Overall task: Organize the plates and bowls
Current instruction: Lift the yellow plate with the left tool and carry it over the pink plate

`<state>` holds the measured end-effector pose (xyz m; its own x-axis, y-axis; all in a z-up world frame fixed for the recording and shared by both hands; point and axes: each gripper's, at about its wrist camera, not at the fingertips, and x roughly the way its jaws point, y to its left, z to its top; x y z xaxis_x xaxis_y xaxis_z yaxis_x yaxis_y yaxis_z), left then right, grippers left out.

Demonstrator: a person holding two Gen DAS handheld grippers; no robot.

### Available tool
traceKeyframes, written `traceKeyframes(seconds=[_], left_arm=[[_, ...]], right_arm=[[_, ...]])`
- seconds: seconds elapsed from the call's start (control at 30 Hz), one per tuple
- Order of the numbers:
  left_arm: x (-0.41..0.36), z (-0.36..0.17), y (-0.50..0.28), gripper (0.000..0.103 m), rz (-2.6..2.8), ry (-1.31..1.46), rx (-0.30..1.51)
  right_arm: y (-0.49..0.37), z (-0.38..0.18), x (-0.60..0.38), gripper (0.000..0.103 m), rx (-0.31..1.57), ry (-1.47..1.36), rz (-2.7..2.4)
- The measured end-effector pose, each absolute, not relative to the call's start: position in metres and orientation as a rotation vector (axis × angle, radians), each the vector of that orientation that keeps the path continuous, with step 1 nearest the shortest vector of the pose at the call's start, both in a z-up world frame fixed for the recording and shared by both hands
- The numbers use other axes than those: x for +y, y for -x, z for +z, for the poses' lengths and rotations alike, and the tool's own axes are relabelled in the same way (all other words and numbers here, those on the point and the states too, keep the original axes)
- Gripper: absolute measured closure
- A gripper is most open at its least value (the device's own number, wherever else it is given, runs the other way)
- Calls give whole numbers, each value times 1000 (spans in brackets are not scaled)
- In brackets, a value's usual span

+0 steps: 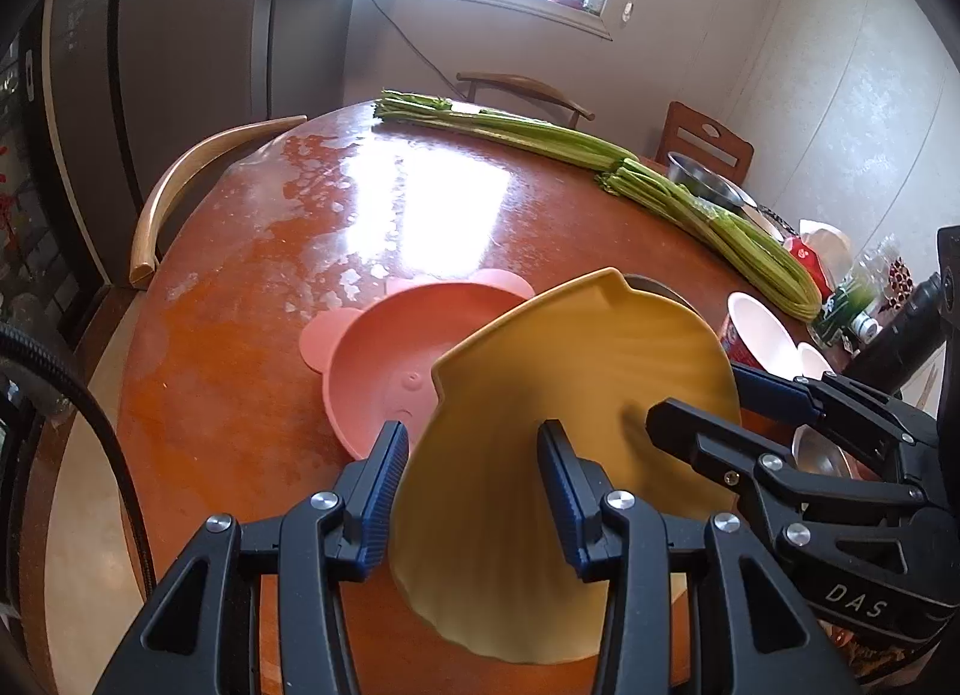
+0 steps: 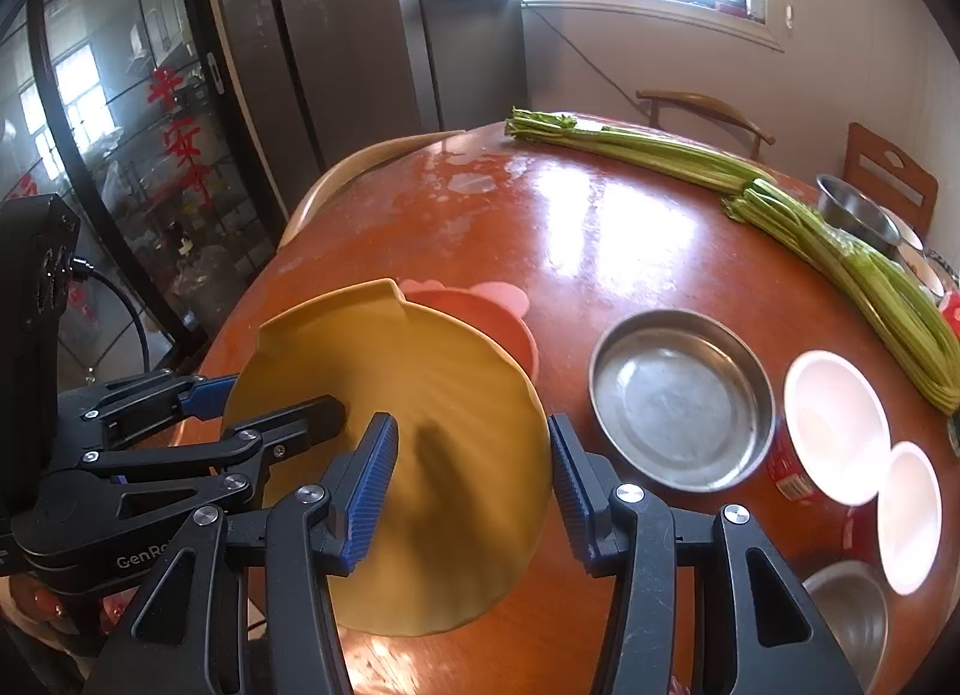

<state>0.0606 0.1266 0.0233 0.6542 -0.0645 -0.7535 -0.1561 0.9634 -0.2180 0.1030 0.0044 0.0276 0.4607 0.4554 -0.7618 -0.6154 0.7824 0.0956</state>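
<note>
A yellow shell-shaped plate (image 1: 570,371) (image 2: 420,383) hangs tilted above the red-brown table (image 1: 240,335), held from both sides. My left gripper (image 1: 471,491) is shut on its left rim, and it shows in the right wrist view (image 2: 264,401) at the plate's left edge. My right gripper (image 2: 471,485) is shut on the right rim, and the left wrist view shows it (image 1: 732,401) clamping that edge. A pink bear-eared plate (image 1: 384,365) (image 2: 510,329) lies flat on the table just behind, partly hidden by the yellow plate.
A steel dish (image 2: 678,401) sits right of the yellow plate. Two white bowls (image 2: 834,425) (image 2: 906,515) and a steel bowl (image 2: 846,623) stand further right. Long celery stalks (image 1: 540,131) lie across the far side, by another steel bowl (image 2: 852,209). Chairs ring the table.
</note>
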Motion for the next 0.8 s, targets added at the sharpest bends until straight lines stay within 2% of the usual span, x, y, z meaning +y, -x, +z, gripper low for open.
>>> traceKeyframes(seconds=[0.8], left_arm=[[170,4,-127,58,102,249,908]], right_arm=[[-157,-10,45,50,968,170,618]])
